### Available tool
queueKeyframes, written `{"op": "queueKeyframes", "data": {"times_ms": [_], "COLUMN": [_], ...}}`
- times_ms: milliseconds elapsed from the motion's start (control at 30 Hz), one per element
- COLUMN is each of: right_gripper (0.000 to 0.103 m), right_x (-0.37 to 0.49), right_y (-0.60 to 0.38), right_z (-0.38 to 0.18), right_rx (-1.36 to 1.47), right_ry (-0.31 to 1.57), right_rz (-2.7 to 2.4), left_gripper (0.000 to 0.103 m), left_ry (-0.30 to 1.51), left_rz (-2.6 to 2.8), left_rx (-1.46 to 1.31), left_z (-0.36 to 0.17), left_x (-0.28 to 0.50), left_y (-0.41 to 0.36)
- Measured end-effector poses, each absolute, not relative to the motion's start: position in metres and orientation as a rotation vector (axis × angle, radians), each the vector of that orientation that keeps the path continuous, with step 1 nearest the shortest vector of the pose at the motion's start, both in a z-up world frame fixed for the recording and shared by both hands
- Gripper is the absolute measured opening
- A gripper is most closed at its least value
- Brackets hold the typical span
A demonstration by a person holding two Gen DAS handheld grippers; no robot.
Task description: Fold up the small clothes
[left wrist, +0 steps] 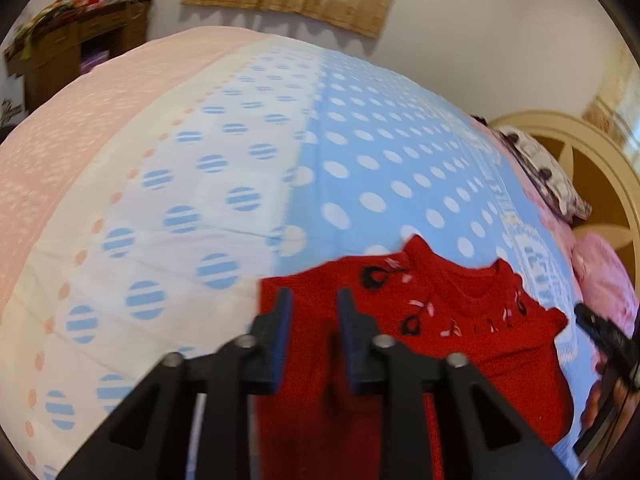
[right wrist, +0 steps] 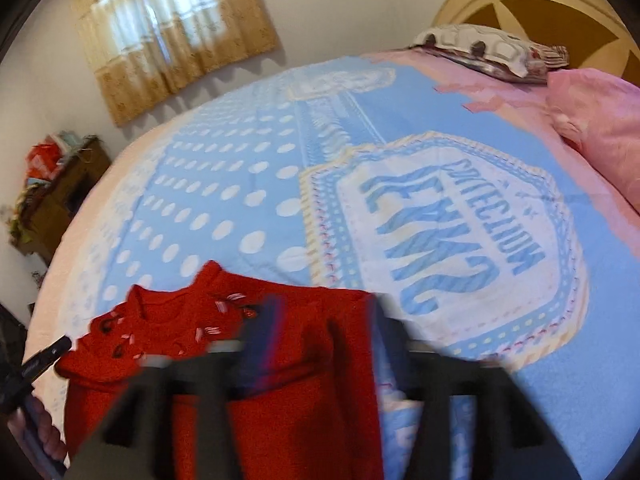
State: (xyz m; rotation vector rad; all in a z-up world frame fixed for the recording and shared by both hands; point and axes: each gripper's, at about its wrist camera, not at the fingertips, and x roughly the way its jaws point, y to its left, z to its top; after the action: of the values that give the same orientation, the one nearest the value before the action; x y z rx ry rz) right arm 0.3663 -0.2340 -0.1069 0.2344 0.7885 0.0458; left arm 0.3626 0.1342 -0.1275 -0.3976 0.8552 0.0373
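Observation:
A small red sweater (left wrist: 460, 332) with black and white stitching near the neck lies flat on the bed; it also shows in the right wrist view (right wrist: 296, 360). My left gripper (left wrist: 314, 300) is open, its fingers hovering over the sweater's left side with red cloth seen between them. My right gripper (right wrist: 324, 312) is open but motion-blurred, its fingers spread over the sweater's right edge. Whether either touches the cloth is unclear. The right gripper's body shows at the left view's right edge (left wrist: 608, 340).
The bed cover (left wrist: 360, 152) is blue and white with dots and a printed badge (right wrist: 452, 232). Pink pillows (right wrist: 600, 120) and a patterned pillow (right wrist: 480, 52) lie by the headboard (right wrist: 540, 4). A wooden cabinet (left wrist: 76, 52) stands beyond the bed's far side.

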Motion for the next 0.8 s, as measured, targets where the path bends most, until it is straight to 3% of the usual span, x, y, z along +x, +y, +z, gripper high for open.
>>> {"op": "queueKeyframes", "data": {"times_ms": [233, 467, 667, 800], "right_gripper": [0.066, 0.066, 0.066, 0.066], "right_x": [0.343, 0.364, 0.385, 0.368], "right_y": [-0.216, -0.184, -0.184, -0.188], "right_z": [-0.117, -0.143, -0.118, -0.120], "right_rx": [0.104, 0.030, 0.010, 0.013], "right_ry": [0.807, 1.048, 0.828, 0.810], "right_rz": [0.131, 0.257, 0.131, 0.145], "left_gripper": [0.045, 0.058, 0.059, 0.060], "left_ry": [0.835, 0.906, 0.864, 0.898], "left_rz": [0.090, 0.126, 0.275, 0.283], "left_rx": [-0.150, 0.029, -0.074, -0.054], "left_z": [-0.123, -0.139, -0.132, -0.141], "left_x": [0.334, 0.357, 0.372, 0.357], "left_y": [0.124, 0.097, 0.126, 0.135]}}
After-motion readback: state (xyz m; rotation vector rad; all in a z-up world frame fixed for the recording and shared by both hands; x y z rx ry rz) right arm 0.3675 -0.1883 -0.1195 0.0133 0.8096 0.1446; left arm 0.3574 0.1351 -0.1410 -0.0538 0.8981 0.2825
